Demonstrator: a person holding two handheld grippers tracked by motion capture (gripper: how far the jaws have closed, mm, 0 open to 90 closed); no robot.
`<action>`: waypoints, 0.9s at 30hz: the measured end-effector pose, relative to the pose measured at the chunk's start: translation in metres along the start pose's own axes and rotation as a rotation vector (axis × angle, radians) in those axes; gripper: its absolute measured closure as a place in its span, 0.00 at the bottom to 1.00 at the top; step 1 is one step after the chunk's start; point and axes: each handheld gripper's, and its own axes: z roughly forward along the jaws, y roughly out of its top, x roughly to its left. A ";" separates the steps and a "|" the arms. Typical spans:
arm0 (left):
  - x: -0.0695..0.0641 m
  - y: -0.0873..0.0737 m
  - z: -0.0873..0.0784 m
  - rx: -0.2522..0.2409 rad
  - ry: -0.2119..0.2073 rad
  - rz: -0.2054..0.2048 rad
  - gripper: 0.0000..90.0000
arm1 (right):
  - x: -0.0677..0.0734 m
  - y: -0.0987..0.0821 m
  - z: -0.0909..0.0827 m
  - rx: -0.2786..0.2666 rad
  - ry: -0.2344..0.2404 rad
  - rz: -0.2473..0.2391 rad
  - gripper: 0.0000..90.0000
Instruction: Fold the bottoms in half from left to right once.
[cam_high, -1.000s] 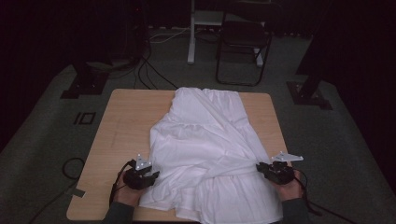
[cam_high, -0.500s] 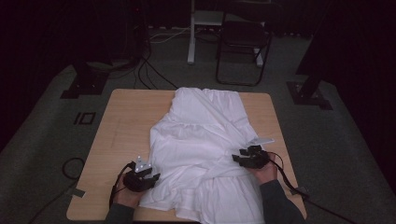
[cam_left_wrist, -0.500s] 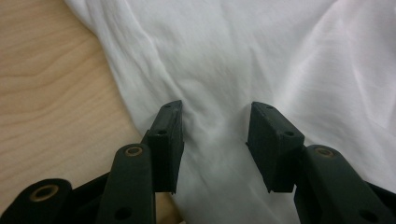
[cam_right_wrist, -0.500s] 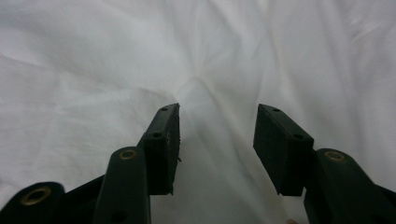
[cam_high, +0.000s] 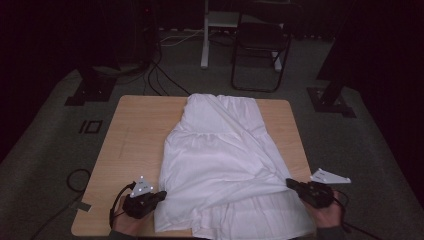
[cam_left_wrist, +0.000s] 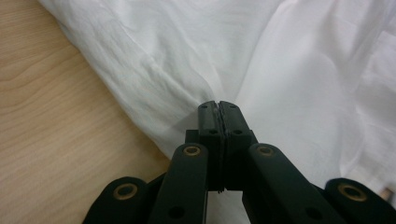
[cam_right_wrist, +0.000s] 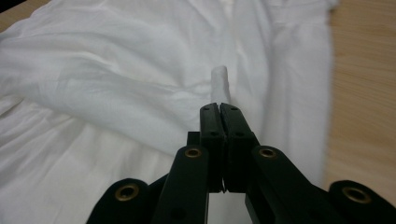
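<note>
- the left gripper (cam_left_wrist: 218, 106) has just been closing, and its black jaws now pinch a thin fold at the near left edge of the white, crinkled cotton garment (cam_high: 225, 165); the cloth bunches into creases at the tips.
- the right gripper (cam_right_wrist: 219, 108) has just been closing too, and its jaws clamp a small rolled tuft of the same cloth that sticks out beyond the tips, at the garment's near right edge.
- judged risk: both bites look shallow, so a firm lift or pull could let the thin fabric slide out, most likely on the right where only a narrow tuft is caught.
- another risk: the grip may catch one layer only, so the lower layers would sag or drag and the fold would come out crooked.
- the garment lies spread along the middle of the pale wooden table (cam_high: 135, 130), soft, gathered and wrinkled, narrowing toward the far edge, its near hem at the near edge.
- the table's surface is smooth and grained, rectangular with rounded corners.
</note>
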 end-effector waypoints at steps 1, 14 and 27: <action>-0.001 -0.001 -0.002 -0.001 -0.004 0.003 0.99 | -0.002 -0.006 -0.009 -0.016 -0.002 0.013 0.98; -0.008 0.001 0.007 0.019 0.021 0.043 0.72 | -0.009 -0.065 -0.022 0.052 -0.036 0.094 0.82; 0.024 0.037 0.024 -0.034 0.167 0.016 0.56 | -0.021 -0.017 0.021 -0.035 -0.063 0.077 0.69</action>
